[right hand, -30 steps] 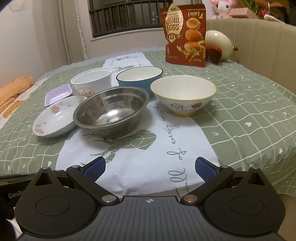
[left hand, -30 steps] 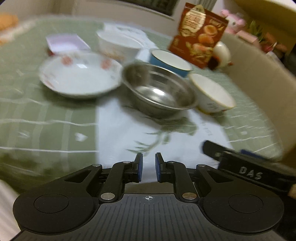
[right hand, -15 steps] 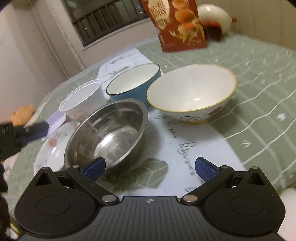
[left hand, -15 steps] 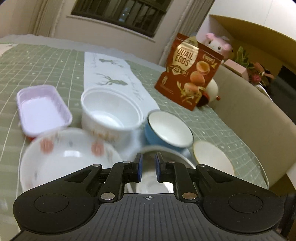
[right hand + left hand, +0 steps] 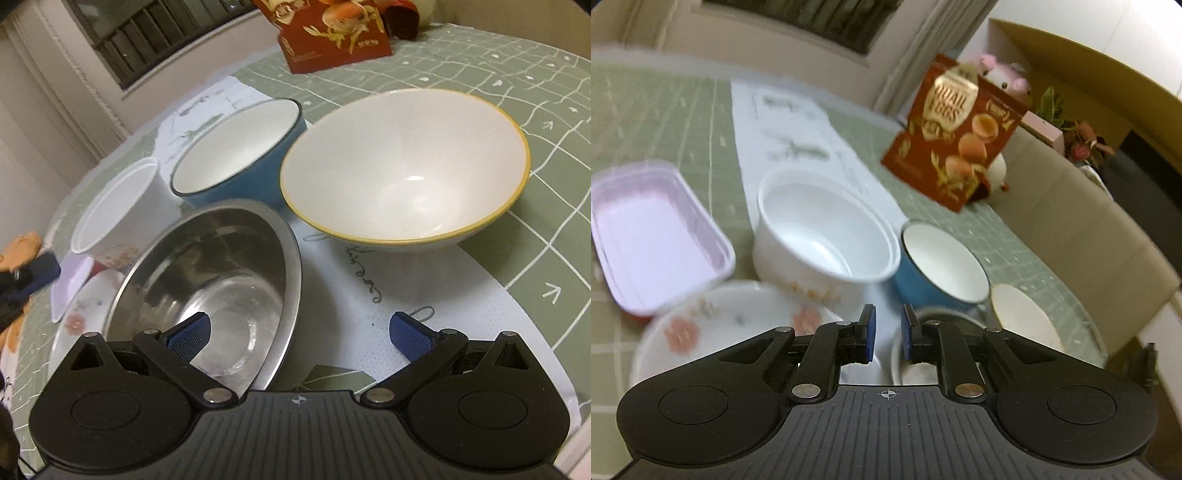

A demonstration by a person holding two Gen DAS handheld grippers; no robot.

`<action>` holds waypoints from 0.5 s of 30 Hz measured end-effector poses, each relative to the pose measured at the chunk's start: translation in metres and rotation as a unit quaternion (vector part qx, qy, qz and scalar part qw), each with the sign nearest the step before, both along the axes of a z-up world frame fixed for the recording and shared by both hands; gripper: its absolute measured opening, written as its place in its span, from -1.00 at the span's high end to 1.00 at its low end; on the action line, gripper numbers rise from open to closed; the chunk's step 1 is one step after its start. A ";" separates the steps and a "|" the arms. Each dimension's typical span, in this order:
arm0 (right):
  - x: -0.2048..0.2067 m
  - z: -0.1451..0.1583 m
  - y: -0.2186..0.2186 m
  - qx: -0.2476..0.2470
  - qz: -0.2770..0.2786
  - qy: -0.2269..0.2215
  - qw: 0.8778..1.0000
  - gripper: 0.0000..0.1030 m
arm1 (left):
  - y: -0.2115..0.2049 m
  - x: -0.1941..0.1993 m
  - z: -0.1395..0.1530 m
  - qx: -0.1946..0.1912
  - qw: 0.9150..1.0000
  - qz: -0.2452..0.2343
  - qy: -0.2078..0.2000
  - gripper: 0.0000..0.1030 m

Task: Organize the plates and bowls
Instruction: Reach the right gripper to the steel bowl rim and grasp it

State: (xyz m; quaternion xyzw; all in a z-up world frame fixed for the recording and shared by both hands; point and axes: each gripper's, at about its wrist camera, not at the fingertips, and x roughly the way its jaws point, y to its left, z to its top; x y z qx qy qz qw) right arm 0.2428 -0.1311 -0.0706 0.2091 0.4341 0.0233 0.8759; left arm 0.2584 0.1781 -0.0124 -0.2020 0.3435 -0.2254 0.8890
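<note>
L wrist view: left tool [image 5: 885,334] clenched, pads nearly touching w/ a thin gap, nothing between them. It hangs over the near dishes. Below it, floral plate [image 5: 713,325] on the left, steel bowl [image 5: 934,317] rim just showing on the right. Behind: white bowl [image 5: 823,229] at centre, blue bowl [image 5: 942,264] just beside it on the right, cream bowl [image 5: 1023,314] further right. Pink tray [image 5: 653,232] at left, its near edge by the plate rim. Quail egg bag [image 5: 956,133] stands further back on the table [image 5: 665,122]. View is blurry.

R wrist view: right tool [image 5: 299,334] released, pads wide apart, holding nothing. Left pad sits over the steel bowl [image 5: 221,288] interior, right pad over the white runner [image 5: 362,306]. Steel bowl rim lies between the pads. Cream bowl [image 5: 406,166] w/ yellow rim ahead to the right, blue bowl [image 5: 236,147] behind, white bowl [image 5: 118,210] to the left. Plate [image 5: 81,314] edge shows left of the steel bowl; touching or not, can't tell. Bag [image 5: 332,33] at top.
</note>
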 end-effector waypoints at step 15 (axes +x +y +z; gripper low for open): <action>-0.011 0.011 0.031 -0.100 0.039 -0.023 0.994 -0.98 | -0.032 0.004 -0.034 0.040 0.998 -0.006 0.054 0.64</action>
